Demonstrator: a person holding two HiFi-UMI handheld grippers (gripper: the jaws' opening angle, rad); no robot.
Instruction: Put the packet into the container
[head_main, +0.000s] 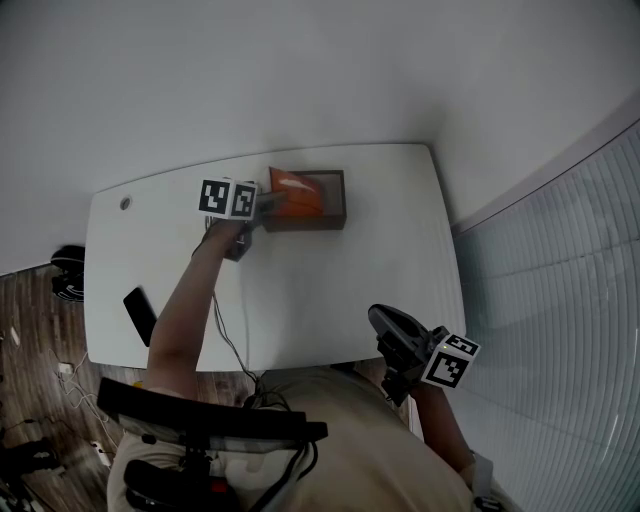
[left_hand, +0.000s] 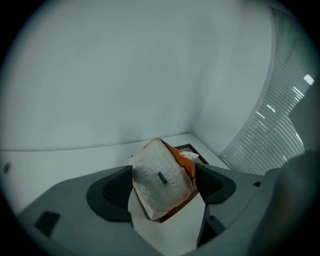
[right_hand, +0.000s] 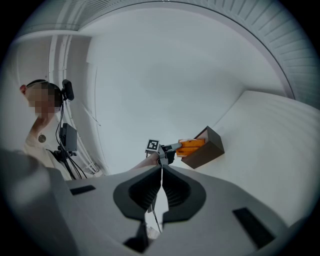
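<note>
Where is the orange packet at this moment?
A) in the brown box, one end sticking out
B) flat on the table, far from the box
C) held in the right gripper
A: the packet sits in the brown box with one end over its rim; the right gripper is shut on nothing.
</note>
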